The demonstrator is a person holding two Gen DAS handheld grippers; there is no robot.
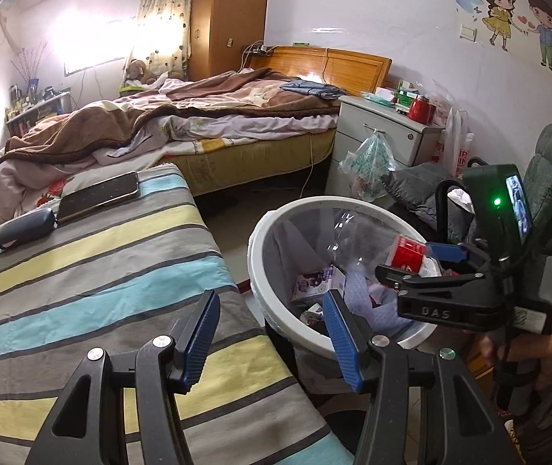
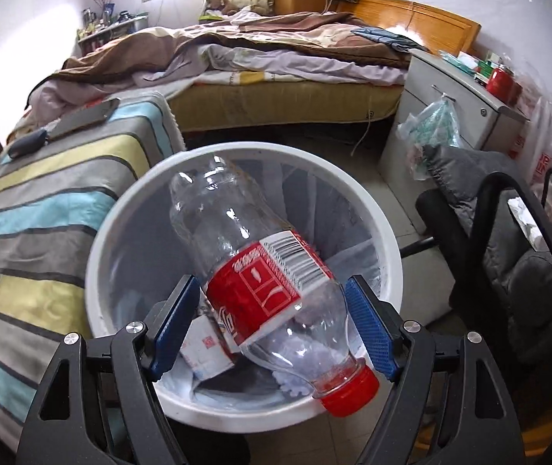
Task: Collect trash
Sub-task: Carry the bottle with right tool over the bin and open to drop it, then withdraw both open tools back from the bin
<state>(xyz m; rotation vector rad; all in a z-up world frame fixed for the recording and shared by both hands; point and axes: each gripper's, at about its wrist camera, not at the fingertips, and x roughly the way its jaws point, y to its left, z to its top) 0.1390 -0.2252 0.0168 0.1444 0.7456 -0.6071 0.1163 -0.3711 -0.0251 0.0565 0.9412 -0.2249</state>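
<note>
A clear plastic cola bottle [image 2: 252,267] with a red label and red cap lies tilted between the fingers of my right gripper [image 2: 272,321], right over the white trash bin [image 2: 109,232]. The jaws stand wide; the left pad [image 2: 171,321] touches the label, the right pad [image 2: 369,329] stands just off the bottle. The bin holds paper, a carton and other trash. In the left wrist view my left gripper [image 1: 272,333] is open and empty, above the bin's near rim [image 1: 276,310] and the table edge. My right gripper [image 1: 411,267] with the bottle [image 1: 407,252] shows at the right.
A striped cloth covers the table [image 1: 82,271] left of the bin, with a tablet [image 1: 97,195] and a dark case [image 1: 26,226] on it. A grey chair [image 2: 508,252] stands right of the bin. A bed [image 1: 198,116] and a white drawer unit [image 1: 384,131] stand behind.
</note>
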